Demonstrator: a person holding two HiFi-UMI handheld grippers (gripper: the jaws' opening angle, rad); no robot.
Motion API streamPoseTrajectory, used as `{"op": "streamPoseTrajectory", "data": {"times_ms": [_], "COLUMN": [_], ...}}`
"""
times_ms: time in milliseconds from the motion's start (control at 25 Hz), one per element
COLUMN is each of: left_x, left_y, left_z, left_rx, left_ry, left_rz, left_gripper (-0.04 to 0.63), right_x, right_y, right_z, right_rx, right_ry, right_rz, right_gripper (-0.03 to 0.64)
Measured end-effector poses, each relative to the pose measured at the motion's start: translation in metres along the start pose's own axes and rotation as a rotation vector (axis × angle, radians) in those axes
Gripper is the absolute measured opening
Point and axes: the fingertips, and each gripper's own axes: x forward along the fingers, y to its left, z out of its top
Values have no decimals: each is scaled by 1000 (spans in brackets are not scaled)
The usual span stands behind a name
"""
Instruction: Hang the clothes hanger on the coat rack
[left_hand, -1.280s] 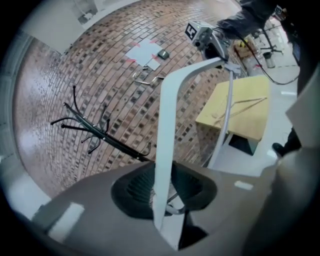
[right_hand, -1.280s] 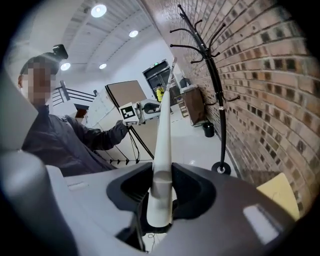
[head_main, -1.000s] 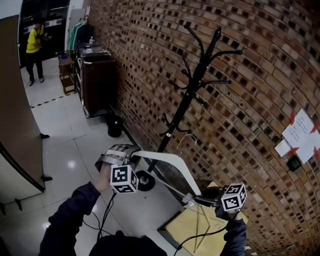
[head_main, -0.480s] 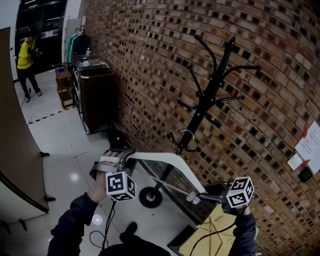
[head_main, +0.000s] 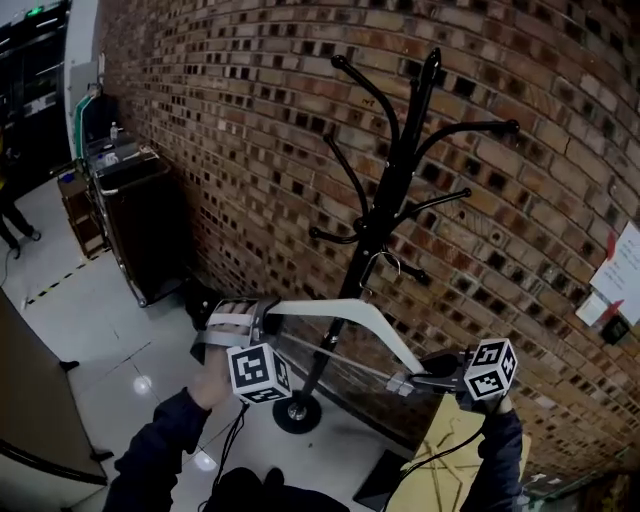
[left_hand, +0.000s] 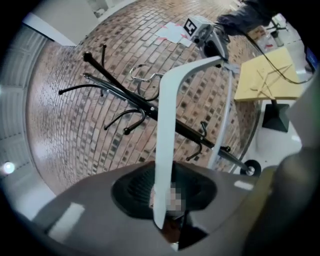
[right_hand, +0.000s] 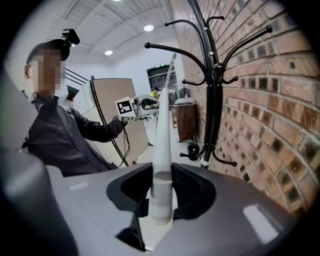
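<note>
A white clothes hanger (head_main: 345, 305) is held level between both grippers in front of the black coat rack (head_main: 398, 175). My left gripper (head_main: 262, 318) is shut on the hanger's left end. My right gripper (head_main: 408, 381) is shut on its right end. The hanger's metal hook (head_main: 385, 262) stands up close beside the rack's pole, by the lower pegs; I cannot tell whether it touches one. In the left gripper view the white arm (left_hand: 165, 150) runs out from the jaws (left_hand: 162, 200) toward the rack (left_hand: 150, 107). In the right gripper view the hanger end (right_hand: 161, 150) sits between the jaws (right_hand: 161, 195).
A brick wall (head_main: 260, 130) stands right behind the rack, whose round base (head_main: 297, 412) rests on the tiled floor. A dark cabinet (head_main: 140, 215) is at the far left along the wall. A yellow board (head_main: 470, 460) lies below my right gripper. Papers (head_main: 620, 270) hang on the wall.
Both grippers have carried the hanger toward the rack and a little upward. The hook, first well short of the pole, now sits beside it at the lower pegs.
</note>
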Motion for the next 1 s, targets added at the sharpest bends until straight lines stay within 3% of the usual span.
{"op": "streamPoseTrajectory", "data": {"times_ms": [200,480,840,1000], "left_x": [56,102,121,122], "left_y": [-5,-26,-49,-45], "left_z": [19,38,18,15], "left_rx": [18,35,47,72], "left_ry": [-50,-52,-36,-51], "left_rz": [-62,-109,-109,-45], "left_gripper": [106,106,104,106], "right_x": [-10,-10,21,33], "right_y": [-39,-92,-116,-131], "right_z": [-5,-32,-54,-54], "right_rx": [41,94,60,48], "right_ry": [-3,28,58,-5], "right_rz": [-63,-44,-24,-79], "right_gripper": [126,126,129,134]}}
